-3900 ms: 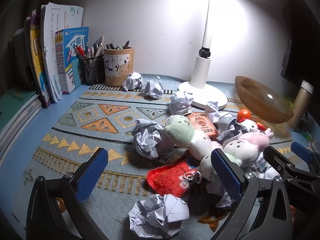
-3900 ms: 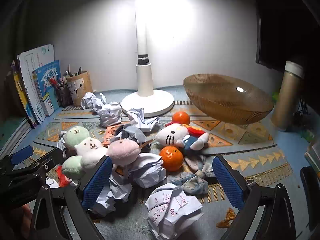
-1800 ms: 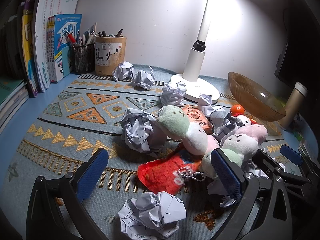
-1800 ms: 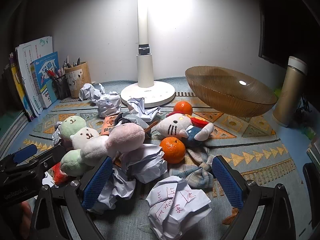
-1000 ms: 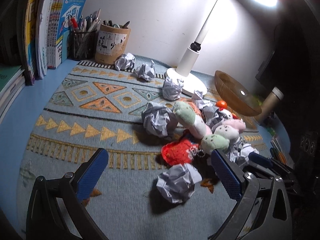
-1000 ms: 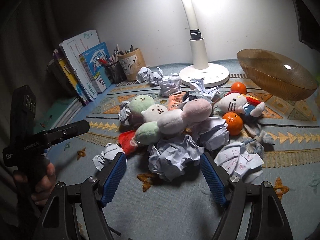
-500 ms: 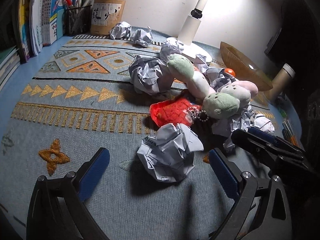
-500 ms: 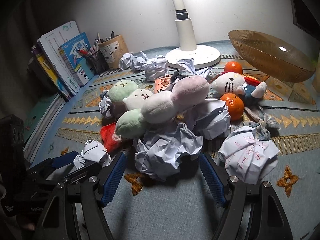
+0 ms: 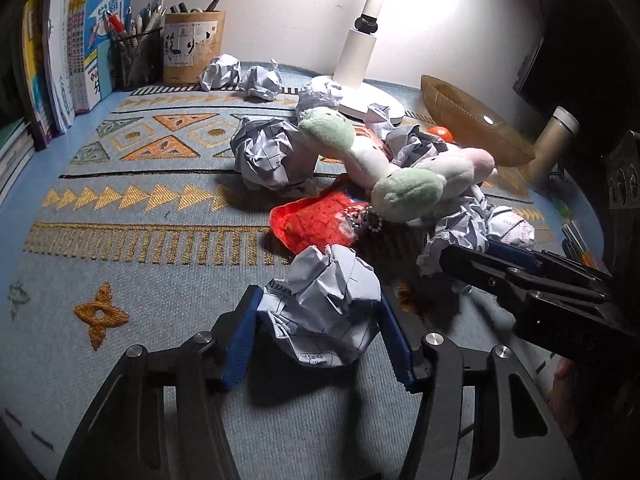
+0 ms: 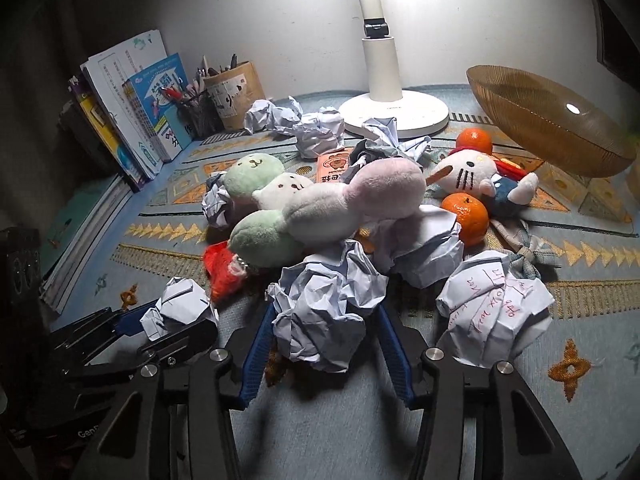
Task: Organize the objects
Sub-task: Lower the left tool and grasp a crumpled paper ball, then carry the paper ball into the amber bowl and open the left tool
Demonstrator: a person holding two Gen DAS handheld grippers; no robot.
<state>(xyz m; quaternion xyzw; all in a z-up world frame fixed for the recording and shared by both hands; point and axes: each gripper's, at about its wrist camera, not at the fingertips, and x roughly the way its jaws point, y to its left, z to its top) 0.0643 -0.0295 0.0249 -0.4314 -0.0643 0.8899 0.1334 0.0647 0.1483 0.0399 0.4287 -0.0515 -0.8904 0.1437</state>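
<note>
Gripping a crumpled paper ball [image 9: 326, 308] between its blue pads, the left gripper [image 9: 320, 336] sits low on the patterned mat [image 9: 120, 208], just in front of a red pouch [image 9: 316, 220]. The right gripper [image 10: 326, 340] has its fingers closed against a second, larger paper ball [image 10: 324, 308] at the near edge of the pile of plush toys [image 10: 320, 204]. A third ball with red writing [image 10: 494, 310] lies just to its right. Two oranges [image 10: 466, 210] rest beside a cat plush [image 10: 472, 174], near the lamp base [image 10: 394, 114] and a tilted amber bowl [image 10: 548, 120].
</note>
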